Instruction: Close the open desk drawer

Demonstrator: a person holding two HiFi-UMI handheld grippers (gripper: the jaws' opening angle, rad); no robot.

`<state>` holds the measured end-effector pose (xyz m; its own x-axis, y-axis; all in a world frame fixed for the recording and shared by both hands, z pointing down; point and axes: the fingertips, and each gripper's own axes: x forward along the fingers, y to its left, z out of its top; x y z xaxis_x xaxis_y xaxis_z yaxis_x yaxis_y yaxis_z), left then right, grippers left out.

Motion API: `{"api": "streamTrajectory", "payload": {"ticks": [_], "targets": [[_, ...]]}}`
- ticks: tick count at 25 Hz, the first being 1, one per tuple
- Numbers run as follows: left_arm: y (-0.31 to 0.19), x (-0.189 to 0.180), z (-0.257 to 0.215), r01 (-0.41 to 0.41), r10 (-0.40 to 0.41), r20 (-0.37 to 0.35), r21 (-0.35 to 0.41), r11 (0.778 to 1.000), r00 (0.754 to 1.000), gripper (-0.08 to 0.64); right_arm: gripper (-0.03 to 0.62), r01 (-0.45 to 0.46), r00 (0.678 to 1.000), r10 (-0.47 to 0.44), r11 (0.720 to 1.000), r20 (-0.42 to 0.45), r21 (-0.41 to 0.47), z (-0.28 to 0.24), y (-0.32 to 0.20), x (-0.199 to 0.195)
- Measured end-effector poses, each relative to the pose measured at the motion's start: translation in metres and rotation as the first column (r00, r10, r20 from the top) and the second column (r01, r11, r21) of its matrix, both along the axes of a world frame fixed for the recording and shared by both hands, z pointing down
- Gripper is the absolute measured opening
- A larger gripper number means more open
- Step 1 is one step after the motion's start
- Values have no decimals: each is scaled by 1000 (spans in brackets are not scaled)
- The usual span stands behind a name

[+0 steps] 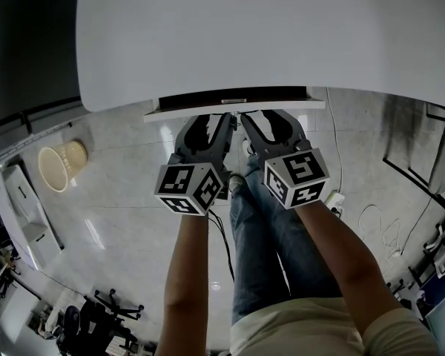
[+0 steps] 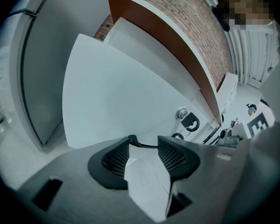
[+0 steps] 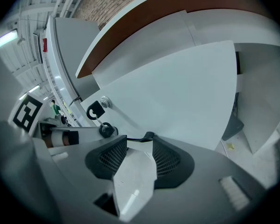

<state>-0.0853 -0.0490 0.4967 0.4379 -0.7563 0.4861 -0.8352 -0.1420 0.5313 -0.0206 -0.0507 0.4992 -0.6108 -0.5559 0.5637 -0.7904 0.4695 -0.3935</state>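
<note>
You'll find no word, number or brand here that can be read. The marker cube (image 1: 189, 189) on your left gripper (image 1: 208, 119) and the one on your right gripper (image 1: 268, 117) bear only black-and-white square patterns — codes, not letters.

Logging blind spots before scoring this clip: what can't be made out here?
- Inside of the drawer: head view, covered by the desk top.
- Whether the left tool and right tool touch the drawer: head view, tips hidden beneath its edge.
- Details of the key: left gripper view, too small.
</note>
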Motion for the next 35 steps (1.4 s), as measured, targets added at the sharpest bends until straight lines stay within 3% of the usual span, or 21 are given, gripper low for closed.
{"api": "streamTrajectory", "payload": {"ticks": [35], "targets": [[-52,-7,0,-1,2,-10,26,1000,1000,190,176,-10,1000,10,999,1,42,0,-52,-7]]}}
